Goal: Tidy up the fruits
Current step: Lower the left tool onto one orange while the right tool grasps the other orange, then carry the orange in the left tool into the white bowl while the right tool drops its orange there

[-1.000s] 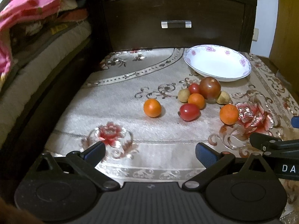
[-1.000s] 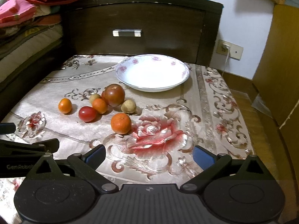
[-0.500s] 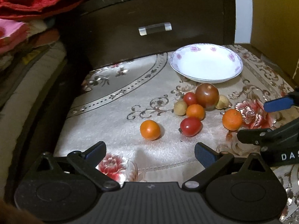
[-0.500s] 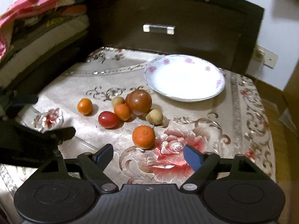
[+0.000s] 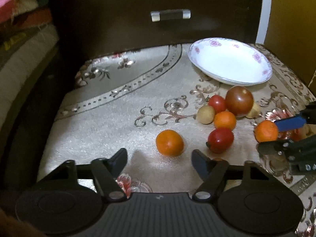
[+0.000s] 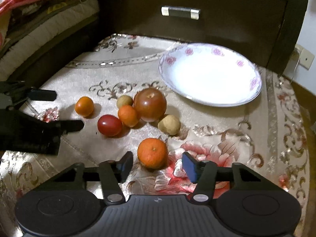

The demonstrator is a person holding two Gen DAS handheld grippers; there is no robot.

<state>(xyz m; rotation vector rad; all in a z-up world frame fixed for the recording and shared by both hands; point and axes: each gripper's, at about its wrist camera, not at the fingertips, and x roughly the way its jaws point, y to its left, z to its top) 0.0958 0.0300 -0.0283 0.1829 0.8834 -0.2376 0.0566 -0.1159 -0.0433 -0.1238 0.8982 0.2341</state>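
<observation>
Both grippers low over the embroidered tablecloth (image 6: 276, 130), each lined up on a mandarin. All places below given relative to the white floral dish (image 6: 209, 75), which holds nothing.

Right gripper (image 6: 156, 165): jaws wide apart, holding nothing. The nearest mandarin (image 6: 152, 152) sits just ahead of the fingertips, partly between them, on the near side of the dish, apart from the main cluster.

Left gripper (image 5: 159, 160): also spread wide and holding nothing. A second mandarin (image 5: 169, 142) lies just beyond its gap, the fruit farthest to the left of the dish.

Cluster between these two and the dish: large dark tomato (image 6: 150, 104) closest to the rim, a third small mandarin (image 6: 128, 116) touching it, red plum tomato (image 6: 109, 125), two tan longan-like fruits (image 6: 169, 124) (identity uncertain, blurred).

Step in hand, as I judge it: approach for the first pick; no fruit gathered yet. Next move calls for pushing each gripper forward until the mandarin sits squarely between the pads, then closing gently (round fruit may roll on the cloth) and carrying it to the dish.
</observation>
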